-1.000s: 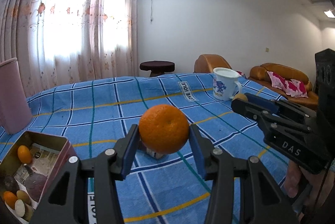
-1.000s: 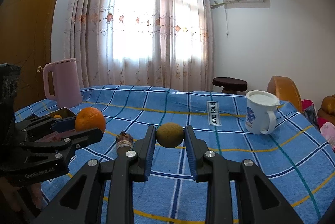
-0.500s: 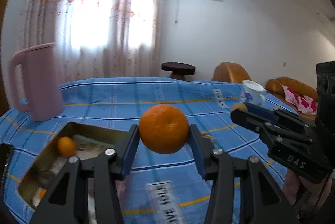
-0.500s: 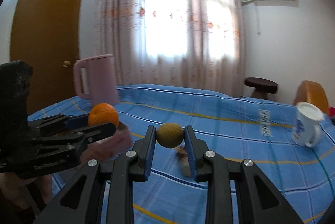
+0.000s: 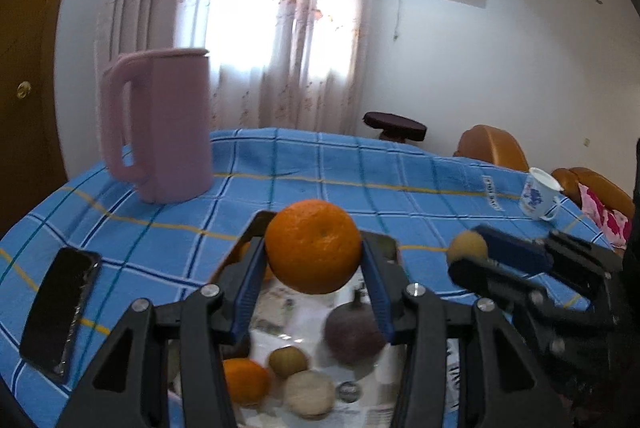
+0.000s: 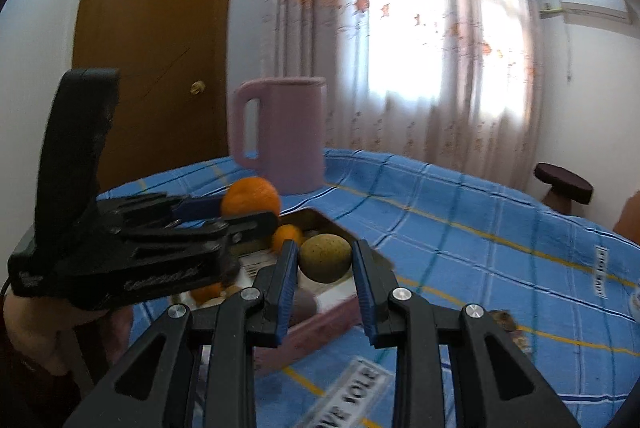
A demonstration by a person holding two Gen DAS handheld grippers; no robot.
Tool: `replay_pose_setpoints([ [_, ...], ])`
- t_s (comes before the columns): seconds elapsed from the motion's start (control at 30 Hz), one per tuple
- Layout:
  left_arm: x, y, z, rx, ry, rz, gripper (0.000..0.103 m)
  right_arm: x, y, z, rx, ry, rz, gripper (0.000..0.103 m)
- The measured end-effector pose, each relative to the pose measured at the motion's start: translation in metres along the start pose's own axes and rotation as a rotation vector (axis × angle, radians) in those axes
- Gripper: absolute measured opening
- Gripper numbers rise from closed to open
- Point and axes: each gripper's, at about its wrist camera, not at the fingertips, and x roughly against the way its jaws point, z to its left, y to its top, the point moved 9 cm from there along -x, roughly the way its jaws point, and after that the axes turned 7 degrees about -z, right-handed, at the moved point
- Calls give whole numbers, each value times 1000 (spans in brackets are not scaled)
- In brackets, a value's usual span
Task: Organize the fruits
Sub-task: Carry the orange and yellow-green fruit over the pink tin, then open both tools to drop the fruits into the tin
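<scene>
The left gripper (image 5: 314, 268) was clamped on a round orange fruit (image 5: 313, 251), held above an open rectangular metal tin (image 6: 320, 218) lined with printed paper. The right gripper (image 6: 325, 264) pinched a small speckled yellow-green fruit (image 6: 325, 257) over the tin's near edge. Inside lay a small orange (image 5: 244, 380), a dark purple fruit (image 5: 352, 336) and two pale ones. The blue checked tablecloth (image 5: 340, 172) bore a label reading "LOVE JOLE" (image 6: 344, 402). A pink plastic jug (image 5: 160, 124) and a black phone (image 5: 58, 312) sat nearby.

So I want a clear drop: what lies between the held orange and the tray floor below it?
In the left wrist view, only air under the orange; the dark purple fruit sits just right of that spot in the tray.
</scene>
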Motion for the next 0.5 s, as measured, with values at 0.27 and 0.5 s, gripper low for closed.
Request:
replay_pose_setpoints([
  [0.27, -5, -14, 32, 33, 50, 37, 50, -20, -27, 40, 61, 67, 90, 30],
  [0.5, -11, -21, 39, 35, 61, 64, 50, -32, -39, 50, 91, 99, 178, 30],
])
